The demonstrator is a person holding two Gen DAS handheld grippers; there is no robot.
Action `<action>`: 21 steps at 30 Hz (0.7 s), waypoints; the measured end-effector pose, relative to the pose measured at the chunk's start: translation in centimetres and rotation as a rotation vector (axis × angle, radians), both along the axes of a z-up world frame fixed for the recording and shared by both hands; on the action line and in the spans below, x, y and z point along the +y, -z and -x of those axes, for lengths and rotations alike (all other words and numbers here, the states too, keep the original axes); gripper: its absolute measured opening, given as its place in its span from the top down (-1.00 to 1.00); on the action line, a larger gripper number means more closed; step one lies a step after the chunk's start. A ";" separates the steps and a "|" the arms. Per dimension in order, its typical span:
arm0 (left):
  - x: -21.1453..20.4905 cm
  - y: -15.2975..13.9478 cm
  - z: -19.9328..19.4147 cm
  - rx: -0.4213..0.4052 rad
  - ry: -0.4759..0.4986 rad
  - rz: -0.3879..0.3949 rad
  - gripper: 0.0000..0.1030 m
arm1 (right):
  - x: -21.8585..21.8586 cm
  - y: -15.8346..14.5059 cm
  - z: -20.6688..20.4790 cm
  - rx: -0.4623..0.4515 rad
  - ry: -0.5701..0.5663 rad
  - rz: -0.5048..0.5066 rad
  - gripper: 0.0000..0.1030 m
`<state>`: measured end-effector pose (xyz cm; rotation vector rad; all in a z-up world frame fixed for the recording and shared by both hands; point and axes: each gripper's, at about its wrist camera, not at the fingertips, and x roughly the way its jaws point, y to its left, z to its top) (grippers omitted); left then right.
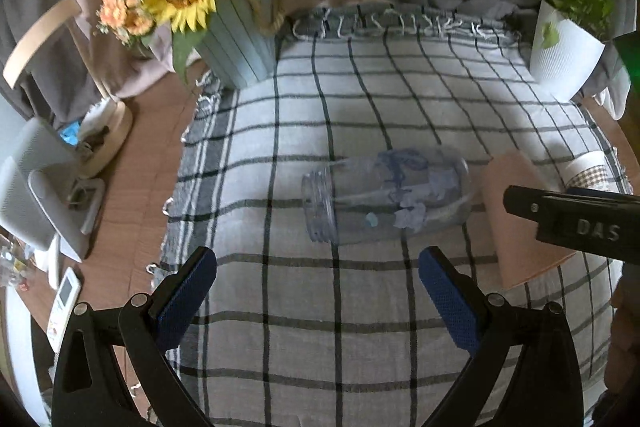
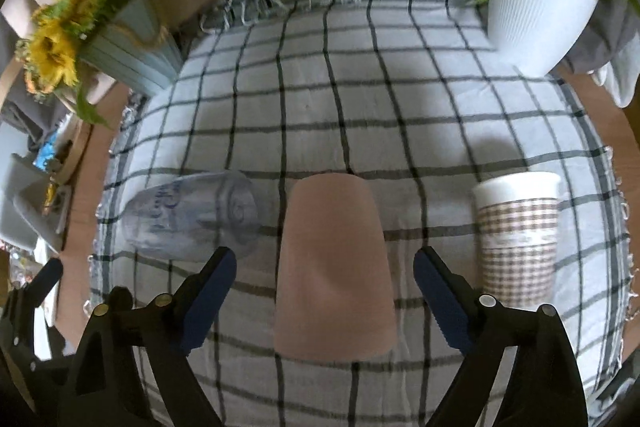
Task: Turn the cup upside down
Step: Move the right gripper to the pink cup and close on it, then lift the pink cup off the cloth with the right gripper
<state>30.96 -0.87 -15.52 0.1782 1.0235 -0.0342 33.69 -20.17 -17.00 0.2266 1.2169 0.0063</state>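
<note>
A clear plastic cup [image 1: 384, 197] with blue print lies on its side on the checked cloth [image 1: 360, 99], its threaded mouth facing left. My left gripper [image 1: 318, 281] is open and empty, just short of it. A pink cup [image 2: 334, 267] stands upside down, wide rim nearest me, between the open fingers of my right gripper [image 2: 324, 293] without touching them. The clear cup also shows in the right wrist view [image 2: 192, 215], left of the pink cup. The right gripper's side shows in the left wrist view [image 1: 576, 215], beside the pink cup [image 1: 520, 219].
A checked paper cup [image 2: 518, 231] stands upside down right of the pink cup. A blue pot of sunflowers [image 1: 236, 39] is at the back left, a white plant pot [image 2: 532, 19] at the back right. A remote [image 1: 64, 301] and clutter lie on the wooden table to the left.
</note>
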 end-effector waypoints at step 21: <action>0.0 0.8 0.1 0.011 0.020 -0.019 -1.00 | -0.1 3.8 -0.7 0.110 0.011 -0.028 -0.39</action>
